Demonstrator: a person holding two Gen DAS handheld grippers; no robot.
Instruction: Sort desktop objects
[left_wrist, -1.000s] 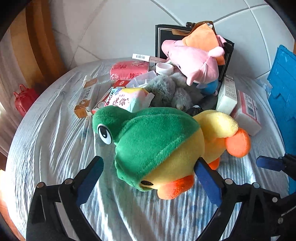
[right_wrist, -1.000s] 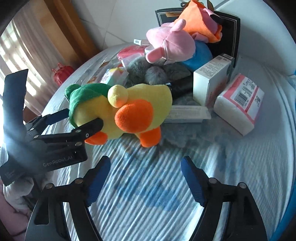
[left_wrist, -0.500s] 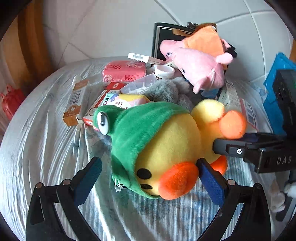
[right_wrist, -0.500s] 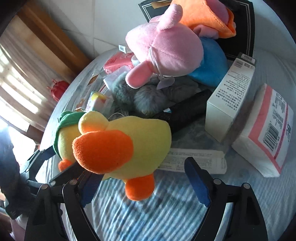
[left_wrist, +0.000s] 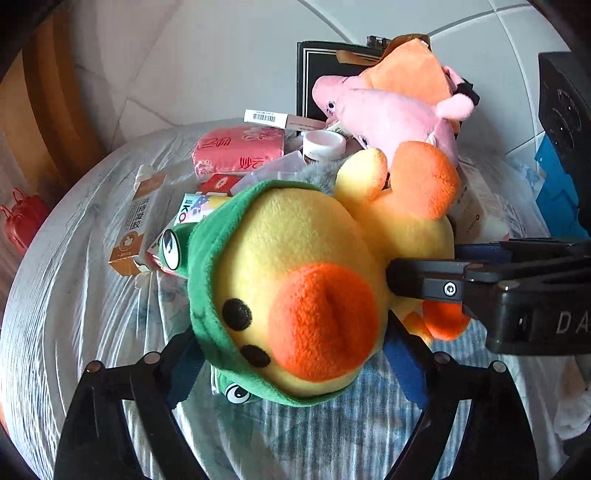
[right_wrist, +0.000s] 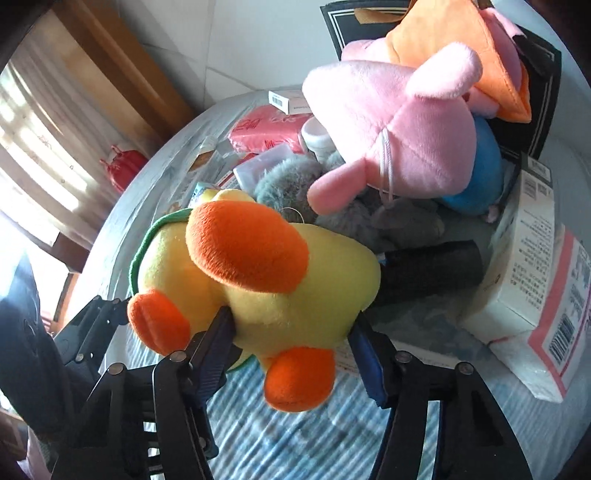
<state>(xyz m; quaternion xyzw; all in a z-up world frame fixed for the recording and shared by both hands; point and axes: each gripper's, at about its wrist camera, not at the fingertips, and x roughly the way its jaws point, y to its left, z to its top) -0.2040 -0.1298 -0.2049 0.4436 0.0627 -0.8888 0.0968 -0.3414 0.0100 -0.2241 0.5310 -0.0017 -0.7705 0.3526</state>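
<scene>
A yellow plush duck (left_wrist: 295, 258) with an orange beak and a green frog hood is tilted up off the round, cloth-covered table (left_wrist: 74, 314), its face toward the left wrist camera. My left gripper (left_wrist: 295, 369) is closing on the duck's head, and both blue pads touch the hood and cheek. My right gripper (right_wrist: 291, 350) is closing on the duck's (right_wrist: 295, 288) yellow body just above the orange feet, its pads pressing in. The right gripper (left_wrist: 424, 264) reaches in from the right in the left wrist view. The left gripper (right_wrist: 92, 332) shows at the left edge of the right wrist view.
Behind the duck lies a pile: a pink pig plush (right_wrist: 399, 129), an orange plush (left_wrist: 410, 70), a grey fluffy toy (right_wrist: 288, 181), a black box (left_wrist: 310, 74), a pink tissue pack (left_wrist: 236, 151) and a white jar (left_wrist: 321, 142). A white carton (right_wrist: 528, 251) stands at the right.
The duck has tipped from lying on its side to facing the left camera. The right gripper swung in from the right and closed on its body. The left jaws narrowed around the head.
</scene>
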